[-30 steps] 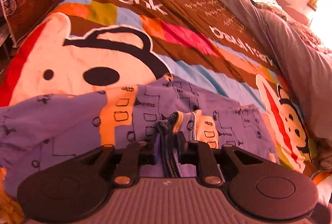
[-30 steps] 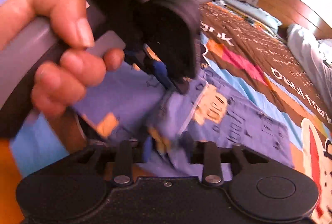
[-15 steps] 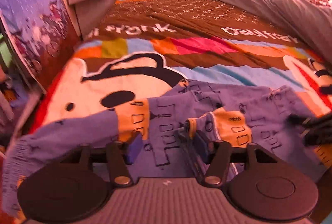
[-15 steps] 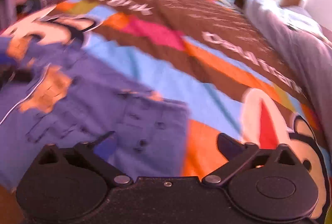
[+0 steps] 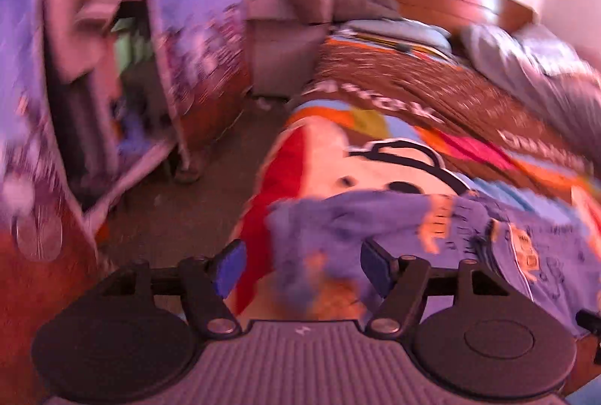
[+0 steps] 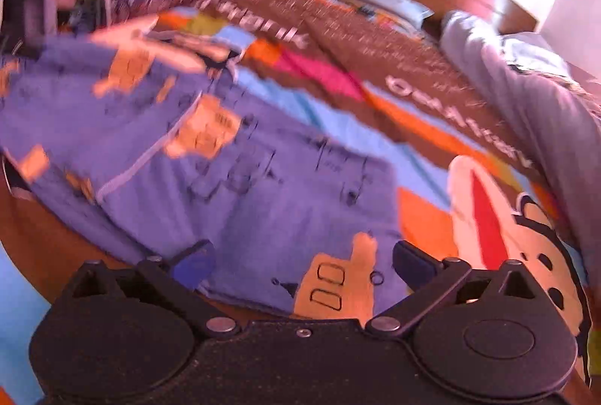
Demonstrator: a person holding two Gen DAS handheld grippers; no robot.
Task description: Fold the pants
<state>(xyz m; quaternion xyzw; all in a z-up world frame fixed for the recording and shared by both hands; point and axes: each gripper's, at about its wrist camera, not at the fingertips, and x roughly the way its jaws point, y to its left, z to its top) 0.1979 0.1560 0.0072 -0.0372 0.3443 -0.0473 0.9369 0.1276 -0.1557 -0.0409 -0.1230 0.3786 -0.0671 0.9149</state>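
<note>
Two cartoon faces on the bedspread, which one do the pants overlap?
The face with the black cap: the pants cover its lower edge. The other face lies clear.

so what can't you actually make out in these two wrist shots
- Left wrist view: the pants leg end is smeared by motion blur; whether it hangs off the bed's edge is unclear.
- Left wrist view: the room beside the bed is blurred beyond reading.
- Right wrist view: the pants' near hem is hidden behind the right tool.
- Right wrist view: the bedspread lettering is blurred.

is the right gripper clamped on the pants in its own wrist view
No: the right gripper has its fingers spread wide, with the purple pants lying loose on the bedspread between them.
</note>
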